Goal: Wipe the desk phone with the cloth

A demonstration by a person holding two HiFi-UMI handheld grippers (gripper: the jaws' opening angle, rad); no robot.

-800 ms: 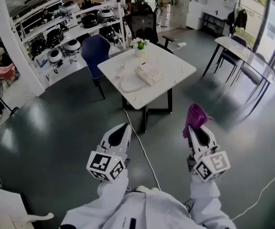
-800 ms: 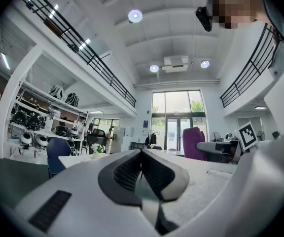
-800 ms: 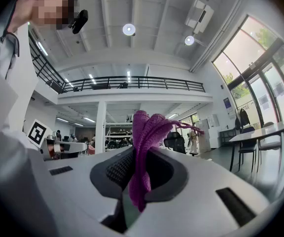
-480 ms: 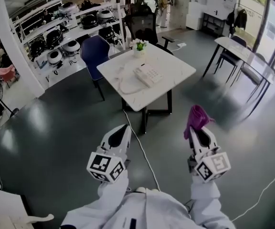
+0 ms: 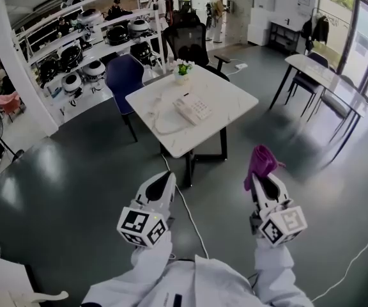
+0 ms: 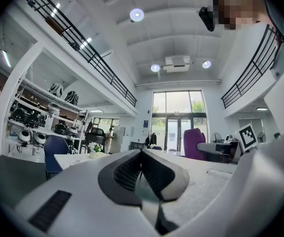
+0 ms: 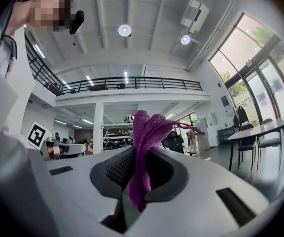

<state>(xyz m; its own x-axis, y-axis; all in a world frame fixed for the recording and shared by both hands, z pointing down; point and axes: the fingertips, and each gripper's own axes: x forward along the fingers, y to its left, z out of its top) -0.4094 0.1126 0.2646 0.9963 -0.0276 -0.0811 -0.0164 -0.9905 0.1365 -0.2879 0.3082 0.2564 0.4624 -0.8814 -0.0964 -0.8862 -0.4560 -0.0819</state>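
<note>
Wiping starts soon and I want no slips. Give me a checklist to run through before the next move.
1. Cloth gripped by right tool: ok, jaws shut on it.
2. Left tool free: ok, jaws together, nothing between.
3. Phone within reach: not ok, its table stands well ahead.
4. Walking path: not ok, a cable runs over the floor from the table toward the person.
5. Plant clear of phone: ok, it stands apart at the table's far edge.
</note>
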